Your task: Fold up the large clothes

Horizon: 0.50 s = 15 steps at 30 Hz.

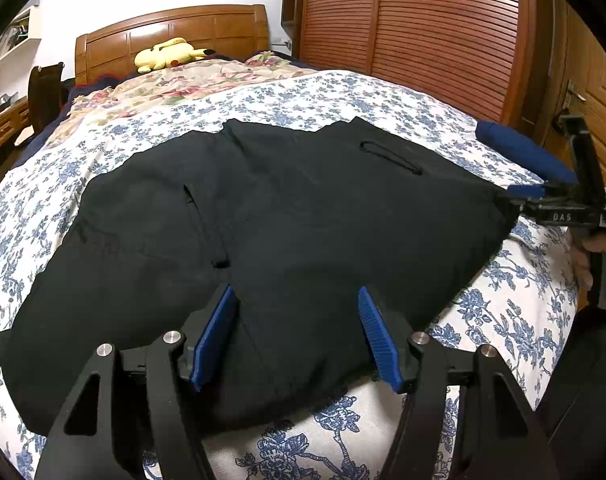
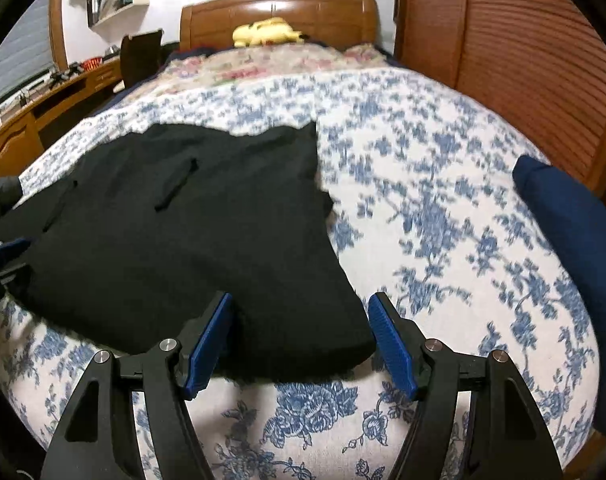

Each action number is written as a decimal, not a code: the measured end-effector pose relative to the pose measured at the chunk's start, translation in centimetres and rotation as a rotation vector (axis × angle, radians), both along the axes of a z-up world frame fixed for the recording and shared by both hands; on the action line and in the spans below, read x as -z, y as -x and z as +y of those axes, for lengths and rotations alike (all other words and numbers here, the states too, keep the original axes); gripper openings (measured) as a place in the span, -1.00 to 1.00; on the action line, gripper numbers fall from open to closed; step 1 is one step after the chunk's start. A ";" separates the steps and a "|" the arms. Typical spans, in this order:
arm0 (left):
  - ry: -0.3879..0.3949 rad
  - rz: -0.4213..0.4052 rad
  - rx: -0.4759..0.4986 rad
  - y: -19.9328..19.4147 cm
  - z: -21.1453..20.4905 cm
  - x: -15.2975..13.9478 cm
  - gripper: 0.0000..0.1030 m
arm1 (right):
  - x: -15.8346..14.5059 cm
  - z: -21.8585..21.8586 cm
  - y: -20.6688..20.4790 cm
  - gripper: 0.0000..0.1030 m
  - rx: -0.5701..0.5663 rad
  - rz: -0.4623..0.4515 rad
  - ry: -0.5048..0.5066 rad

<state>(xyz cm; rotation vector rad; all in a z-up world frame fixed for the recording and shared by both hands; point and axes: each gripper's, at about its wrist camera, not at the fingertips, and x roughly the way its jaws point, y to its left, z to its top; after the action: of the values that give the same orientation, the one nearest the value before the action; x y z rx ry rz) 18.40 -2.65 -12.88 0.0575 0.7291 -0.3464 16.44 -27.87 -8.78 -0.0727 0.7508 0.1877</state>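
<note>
A large black garment (image 1: 263, 216) lies spread flat on the blue-flowered bedspread (image 1: 343, 92); slit pockets show on it. My left gripper (image 1: 297, 296) is open, its blue pads astride the garment's near hem. My right gripper (image 2: 301, 300) is open too, its pads either side of the garment's near right corner (image 2: 303, 332). In the left wrist view the right gripper (image 1: 523, 192) sits at the garment's right corner. The left gripper's blue pad (image 2: 11, 248) shows at the far left of the right wrist view.
A dark blue cushion (image 2: 575, 232) lies on the bed's right edge by the slatted wooden wardrobe (image 1: 423, 28). A yellow plush toy (image 1: 167, 54) rests against the headboard (image 2: 279, 12). A desk (image 2: 43, 100) and chair stand to the left.
</note>
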 end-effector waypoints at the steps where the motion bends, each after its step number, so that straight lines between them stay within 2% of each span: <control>1: 0.000 0.000 0.000 0.0 0.0 0.0 0.26 | 0.3 0.0 -0.2 0.41 -0.001 0.020 0.000; 5: 0.001 0.000 0.000 -0.1 0.0 0.0 0.26 | 0.7 -0.7 -1.1 0.64 0.016 0.061 -0.038; 7: 0.000 0.000 0.000 -0.1 0.0 0.0 0.26 | 1.2 -1.1 -1.6 0.67 0.015 0.099 -0.075; 11: 0.000 0.000 -0.001 -0.1 0.0 0.0 0.26 | 1.0 -1.2 -2.1 0.67 0.005 0.105 -0.094; 12: 0.000 0.000 -0.001 0.0 0.0 0.0 0.27 | 1.1 -1.2 -2.1 0.65 0.002 0.105 -0.098; 15: 0.001 0.000 0.000 -0.1 0.0 0.0 0.27 | 1.2 -1.5 -2.1 0.30 -0.035 0.115 -0.148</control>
<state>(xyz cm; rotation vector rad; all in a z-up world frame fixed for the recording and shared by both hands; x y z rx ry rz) 18.47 -2.63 -12.87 0.0565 0.7285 -0.3465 18.54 -29.32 -10.00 0.0660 0.8485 0.2820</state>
